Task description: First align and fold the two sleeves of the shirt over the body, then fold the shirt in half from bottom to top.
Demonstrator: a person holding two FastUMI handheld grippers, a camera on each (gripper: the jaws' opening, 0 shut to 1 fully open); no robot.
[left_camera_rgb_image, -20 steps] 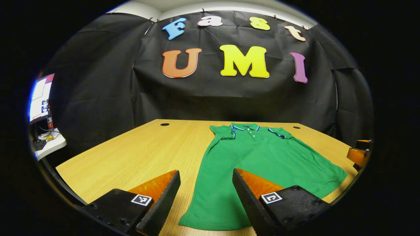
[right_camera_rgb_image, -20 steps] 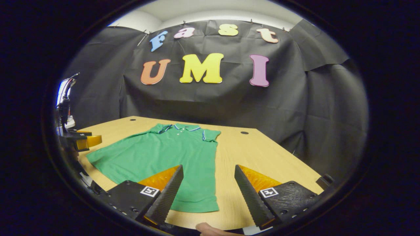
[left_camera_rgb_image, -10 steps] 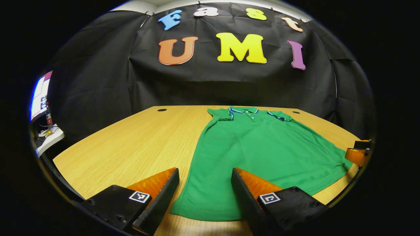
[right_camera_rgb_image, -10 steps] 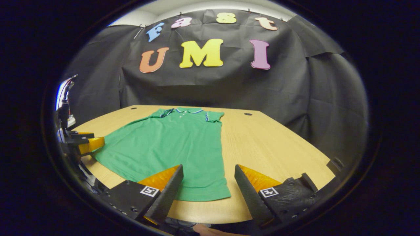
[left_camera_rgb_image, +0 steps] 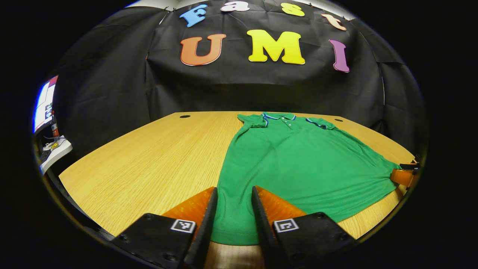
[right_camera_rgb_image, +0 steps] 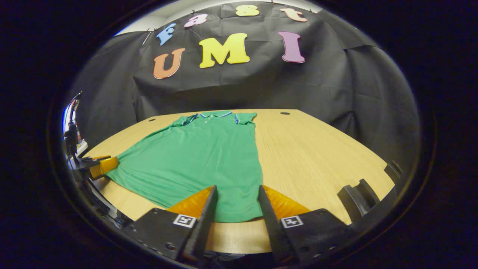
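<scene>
- While the green short-sleeved polo shirt (left_camera_rgb_image: 298, 164) lies flat on the light wooden table (left_camera_rgb_image: 149, 164), its long axis runs from the hem at the near edge, 6 o'clock, to the striped collar (left_camera_rgb_image: 280, 117) at the far edge, 12 o'clock.
- Seen in the left gripper view, the left gripper (left_camera_rgb_image: 233, 215) sits at 6 o'clock with its two fingers part-way spread, one on each side of the hem's left corner.
- That corner of green cloth lies in the gap between the fingers; whether the fingers touch the fabric cannot be told, and they do not look pressed on it.
- Seen in the right gripper view, the right gripper (right_camera_rgb_image: 236, 213) also sits at 6 o'clock, fingers likewise part-way spread, straddling the hem's right corner (right_camera_rgb_image: 250, 215).
- The same doubt holds: the cloth is between the fingers, but no pinch shows.
- Each gripper also appears in the other's view, far off at the opposite hem corner: the right one at 3 o'clock in the left gripper view, the left one at 9 o'clock in the right gripper view.
- The short sleeves appear to lie close against the shirt's body near the collar, so the sleeve step looks done.
- Judging from this, the coming move is the bottom-to-top fold: each gripper is nearest its own hem corner and would close on it, then carry it straight toward 12 o'clock, along the shirt's long axis, to the collar.
- Keeping both corners level would matter, or the fold may skew.
</scene>
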